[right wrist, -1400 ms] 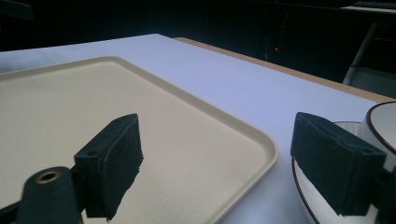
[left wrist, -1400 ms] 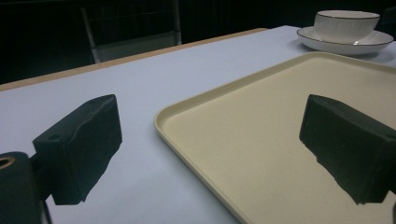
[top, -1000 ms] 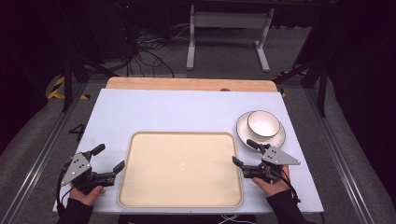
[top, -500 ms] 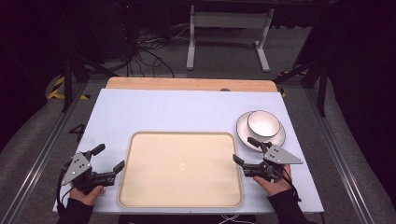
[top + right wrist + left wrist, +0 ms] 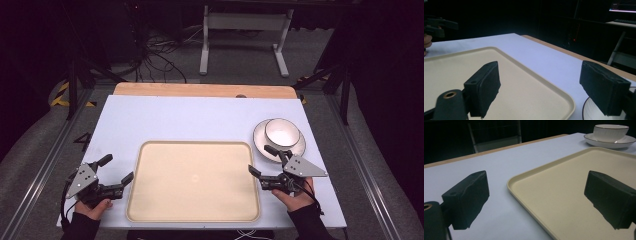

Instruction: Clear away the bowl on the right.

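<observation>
Tray is the nearest thing to both claws, and it is lying flat on the table, close to the near edge and roughly midway between the left and right edges. It is a beige rectangle with rounded corners and a low raised rim, and nothing is sitting inside it. The table itself is showing a pale bluish-white top with a strip of bare wood along its far edge.

Next in size, a white plate is resting toward the right edge of the table, just beyond the tray's far right corner and apart from it. A white bowl is standing upright on that plate; the left gripper view is showing its ribbed side and thin dark rim.

The left claw is hovering near the table's near left corner, just beside the tray's left rim, with its jaws gaping wide and gripping nothing. In the left gripper view one jaw is sitting over the bare table and the other over the tray. A hand is holding it from the near edge.

The right claw is sitting by the tray's right rim, between the tray and the plate, its jaws likewise spread wide with nothing between them. The farther jaw is lying close to the plate's near edge; whether it is touching is unclear. The other hand is gripping it.
</observation>
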`<state>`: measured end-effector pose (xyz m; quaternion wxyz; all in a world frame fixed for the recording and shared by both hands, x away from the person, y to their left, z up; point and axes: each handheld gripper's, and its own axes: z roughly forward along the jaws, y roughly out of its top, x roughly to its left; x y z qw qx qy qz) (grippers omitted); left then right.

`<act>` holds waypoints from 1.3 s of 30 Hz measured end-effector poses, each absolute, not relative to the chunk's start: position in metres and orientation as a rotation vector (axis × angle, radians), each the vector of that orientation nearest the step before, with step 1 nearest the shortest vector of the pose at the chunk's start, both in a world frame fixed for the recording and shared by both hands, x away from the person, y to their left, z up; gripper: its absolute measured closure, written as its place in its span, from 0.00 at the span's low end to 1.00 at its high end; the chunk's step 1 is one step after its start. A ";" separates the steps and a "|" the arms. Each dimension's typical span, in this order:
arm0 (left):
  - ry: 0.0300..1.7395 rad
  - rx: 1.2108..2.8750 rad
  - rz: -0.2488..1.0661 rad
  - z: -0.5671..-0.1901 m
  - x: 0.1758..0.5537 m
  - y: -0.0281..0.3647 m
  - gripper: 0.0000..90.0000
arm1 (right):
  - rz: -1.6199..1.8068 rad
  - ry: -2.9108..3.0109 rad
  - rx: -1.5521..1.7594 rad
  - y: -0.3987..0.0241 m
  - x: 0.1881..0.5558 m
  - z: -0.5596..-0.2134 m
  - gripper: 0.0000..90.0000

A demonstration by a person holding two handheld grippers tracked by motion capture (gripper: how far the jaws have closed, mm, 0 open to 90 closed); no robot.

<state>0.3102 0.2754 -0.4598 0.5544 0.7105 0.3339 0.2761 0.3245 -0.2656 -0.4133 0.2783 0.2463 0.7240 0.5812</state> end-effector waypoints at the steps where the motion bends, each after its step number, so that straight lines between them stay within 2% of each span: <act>1: 0.789 1.679 0.652 -0.460 0.310 0.276 0.07 | 1.566 1.942 0.653 -0.265 0.324 -0.410 0.19; 25: 0.792 1.674 0.651 -0.460 0.310 0.275 0.07 | 1.570 1.966 0.646 -0.257 0.329 -0.382 0.18; 39: 0.790 1.673 0.650 -0.460 0.311 0.275 0.07 | 1.486 1.939 0.749 -0.275 0.341 -0.368 0.18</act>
